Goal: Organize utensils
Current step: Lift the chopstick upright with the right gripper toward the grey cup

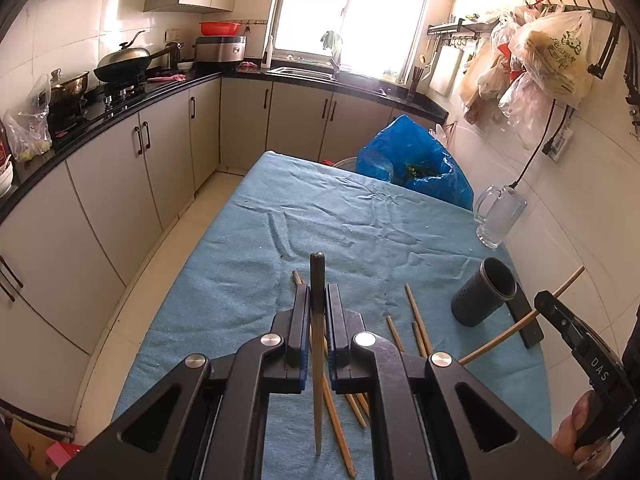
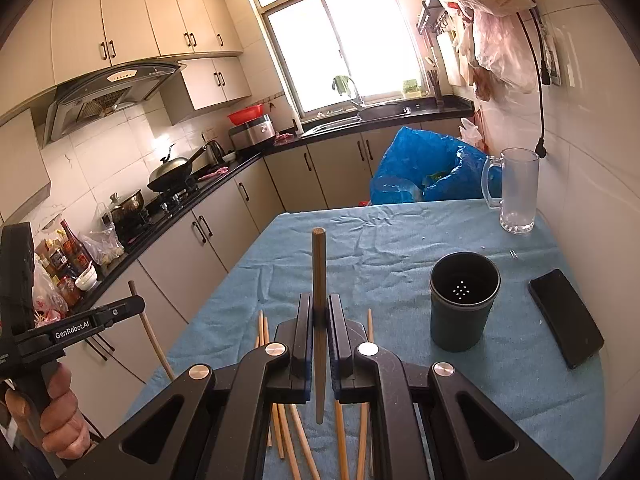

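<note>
The left gripper [image 1: 319, 300] has its fingers [image 1: 301, 320] closed on a single wooden chopstick [image 1: 318, 320], a slim round rod with a darker blunt end pointing away from the hand. The right gripper [image 2: 319, 312] likewise has its fingers [image 2: 339, 328] clamped on one chopstick [image 2: 319, 280], held nearly upright in its view. Both are raised above the bench [image 1: 248, 264], which is covered by a wrinkled blue felt-like cloth.

The loose chopsticks [image 1: 416, 320], pale tapered wood, lie scattered on the cloth at the near edge, under and just beside both grippers. The utensil holder [image 2: 464, 300], a dark matte plastic cylinder, stands upright to the right of them.

The right wrist view looks into the holder and shows small drain holes in its floor; the left wrist view shows only its outer wall and rim. The right wrist view shows a flat black phone [image 2: 566, 316] in full, right of the holder. A clear glass mug [image 2: 516, 192] with a handle stands at the far right. A crumpled blue plastic bag [image 1: 416, 164] sits beyond the far edge.
</note>
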### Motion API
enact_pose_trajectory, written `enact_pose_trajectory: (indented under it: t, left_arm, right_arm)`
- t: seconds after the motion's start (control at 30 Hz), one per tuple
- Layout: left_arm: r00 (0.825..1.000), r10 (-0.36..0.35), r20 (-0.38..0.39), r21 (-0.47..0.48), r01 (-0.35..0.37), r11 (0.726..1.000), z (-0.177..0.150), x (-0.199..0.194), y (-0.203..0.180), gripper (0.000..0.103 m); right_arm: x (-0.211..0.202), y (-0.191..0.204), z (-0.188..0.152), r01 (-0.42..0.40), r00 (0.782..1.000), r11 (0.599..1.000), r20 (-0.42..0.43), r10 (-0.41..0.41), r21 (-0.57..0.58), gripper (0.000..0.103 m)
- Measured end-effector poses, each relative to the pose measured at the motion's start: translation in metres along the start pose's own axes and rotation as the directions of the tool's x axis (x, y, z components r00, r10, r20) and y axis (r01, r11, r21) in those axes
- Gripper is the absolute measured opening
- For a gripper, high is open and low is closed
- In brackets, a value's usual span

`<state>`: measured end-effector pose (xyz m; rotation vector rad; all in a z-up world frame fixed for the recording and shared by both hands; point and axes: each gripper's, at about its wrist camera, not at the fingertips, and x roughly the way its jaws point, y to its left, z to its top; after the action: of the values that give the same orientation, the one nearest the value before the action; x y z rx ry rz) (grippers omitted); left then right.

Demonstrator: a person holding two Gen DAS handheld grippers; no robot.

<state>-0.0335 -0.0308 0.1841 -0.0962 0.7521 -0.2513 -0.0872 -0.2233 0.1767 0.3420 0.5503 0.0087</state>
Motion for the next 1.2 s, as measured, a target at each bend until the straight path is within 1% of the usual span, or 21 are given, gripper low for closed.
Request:
enact_pose_trajectory:
  t: [0.73, 0.97, 1.1, 1.2]
  left_arm:
    - [1.0, 0.006, 0.02, 0.014, -0.006, 1.0, 0.01, -0.008, -0.007, 0.007]
    - [1.0, 0.011, 0.027, 0.023, -0.011, 1.0, 0.016, -0.009, -0.013, 0.007]
    - [0.999, 0.009, 0.032, 0.04, -0.01, 0.999, 0.021, -0.011, -0.023, 0.007]
    - [1.0, -0.006, 0.03, 0.044, 0.004, 0.999, 0.029, -0.012, -0.031, 0.007]
  right_arm:
    - [-0.005, -0.002, -0.002, 0.0, 1.0, 1.0, 0.014, 0.0, 0.006, 0.008]
    - [-0.014, -0.006, 0.005, -0.003, 1.0, 1.0, 0.03, 0.003, 0.014, 0.008]
    - [-0.018, -0.012, 0.01, -0.001, 0.999, 1.0, 0.044, 0.0, 0.022, 0.008]
    - [-0.023, -0.017, 0.016, 0.003, 0.998, 1.0, 0.056, -0.005, 0.027, 0.008]
